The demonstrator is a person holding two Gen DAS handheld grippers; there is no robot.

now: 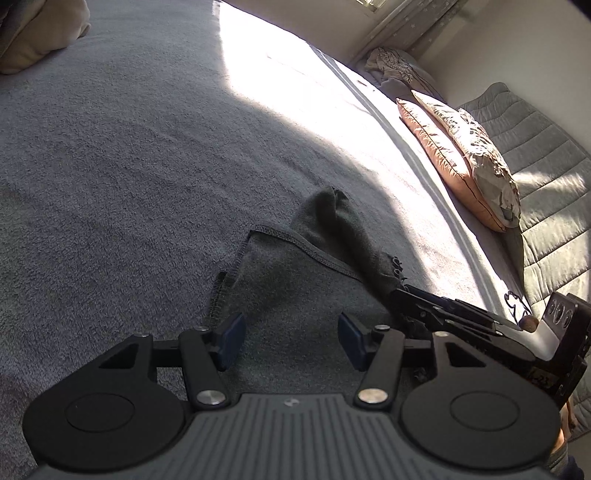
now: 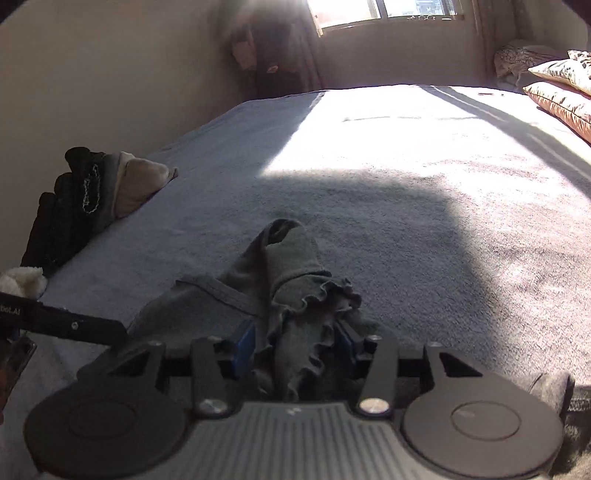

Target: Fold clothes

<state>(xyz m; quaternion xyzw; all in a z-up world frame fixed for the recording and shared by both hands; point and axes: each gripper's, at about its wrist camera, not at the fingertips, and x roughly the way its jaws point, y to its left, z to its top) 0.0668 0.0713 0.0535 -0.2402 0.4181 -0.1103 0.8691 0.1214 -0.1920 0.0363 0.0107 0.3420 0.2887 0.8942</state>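
A wide bed with a grey fleece blanket (image 2: 369, 229) fills the room, half in strong sunlight from the window (image 2: 380, 11), with two patterned pillows (image 1: 465, 158) at its edge. The small dark grey garment with a ruffled hem (image 2: 291, 295) lies crumpled near the front. The right gripper (image 2: 295, 350) holds its bunched cloth, while the left gripper (image 1: 291, 339) stands wide apart above it.

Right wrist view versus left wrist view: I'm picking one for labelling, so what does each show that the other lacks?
Only the right wrist view shows the window, the dark clothes pile by the wall, and the ruffled hem between the right gripper pads. Only the left wrist view shows the open left gripper over the garment and the quilted headboard. Both show the grey garment, bed and pillows.
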